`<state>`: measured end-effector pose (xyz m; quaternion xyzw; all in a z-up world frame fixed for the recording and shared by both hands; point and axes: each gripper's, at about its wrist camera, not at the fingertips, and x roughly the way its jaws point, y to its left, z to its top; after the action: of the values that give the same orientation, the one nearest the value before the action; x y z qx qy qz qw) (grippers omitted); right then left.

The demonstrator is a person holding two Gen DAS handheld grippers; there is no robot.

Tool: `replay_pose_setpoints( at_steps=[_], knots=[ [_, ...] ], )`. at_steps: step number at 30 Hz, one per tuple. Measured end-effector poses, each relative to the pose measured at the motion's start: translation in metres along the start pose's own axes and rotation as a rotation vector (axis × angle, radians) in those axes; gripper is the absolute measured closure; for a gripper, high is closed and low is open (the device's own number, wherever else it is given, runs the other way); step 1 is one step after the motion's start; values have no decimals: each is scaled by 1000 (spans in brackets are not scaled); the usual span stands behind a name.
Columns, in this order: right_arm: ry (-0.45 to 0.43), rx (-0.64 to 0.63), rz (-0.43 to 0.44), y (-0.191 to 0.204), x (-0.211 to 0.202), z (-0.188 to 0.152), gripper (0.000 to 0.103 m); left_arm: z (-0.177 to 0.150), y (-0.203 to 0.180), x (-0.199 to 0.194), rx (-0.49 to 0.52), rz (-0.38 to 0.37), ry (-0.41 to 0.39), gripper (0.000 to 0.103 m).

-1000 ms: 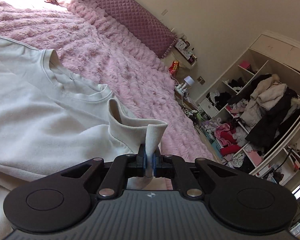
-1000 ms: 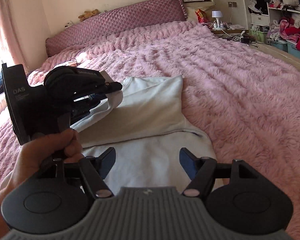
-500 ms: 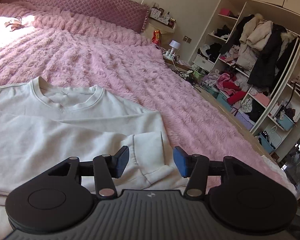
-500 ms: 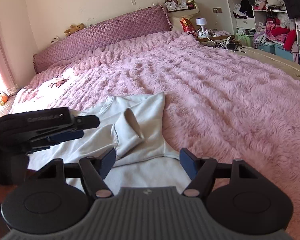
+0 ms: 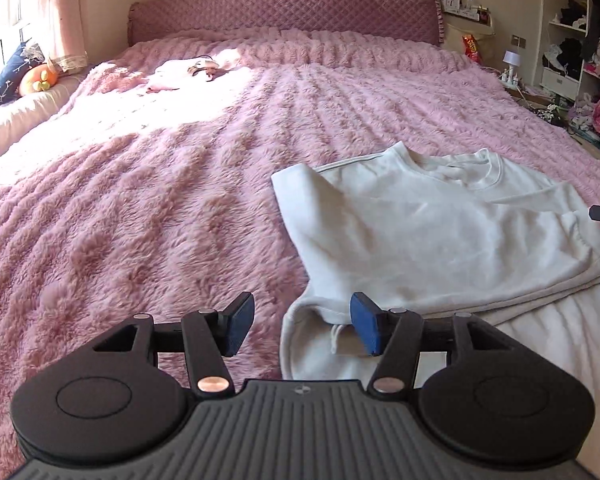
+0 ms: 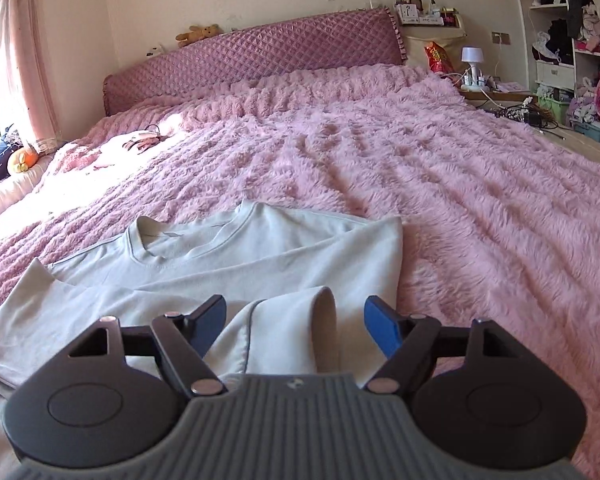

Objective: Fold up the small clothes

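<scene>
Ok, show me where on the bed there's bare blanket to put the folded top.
Free: the pink blanket left of the white sweatshirt, and the stretch from its collar to the headboard. Right side also bare. Taken: a small pink heap near the headboard.

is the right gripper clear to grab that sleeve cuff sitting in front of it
Probably yes. The right gripper has its jaws wide open, and the folded-in sleeve cuff of the white sweatshirt lies right between the fingers with nothing on top of it. The pads are not pressing on it yet.
</scene>
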<state>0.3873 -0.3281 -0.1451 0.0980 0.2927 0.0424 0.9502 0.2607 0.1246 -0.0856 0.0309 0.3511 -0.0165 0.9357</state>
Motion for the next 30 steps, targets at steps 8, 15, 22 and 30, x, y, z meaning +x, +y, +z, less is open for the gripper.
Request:
replay_pose_setpoints(
  at_steps=[8,15,22,30],
  knots=[
    [56,47,10,4,17,-7,36,-19,-11,25,247,73,21,38],
    [57,39,-13,8,16,-12,41,-19,-34,39,393,36,-5,78],
    [71,21,-27,9,17,-13,102,-19,-29,36,319,30,-66,100],
    [-39,110,-44,-5,-23,-8,103,-25,-8,22,17,19,-89,100]
  ],
)
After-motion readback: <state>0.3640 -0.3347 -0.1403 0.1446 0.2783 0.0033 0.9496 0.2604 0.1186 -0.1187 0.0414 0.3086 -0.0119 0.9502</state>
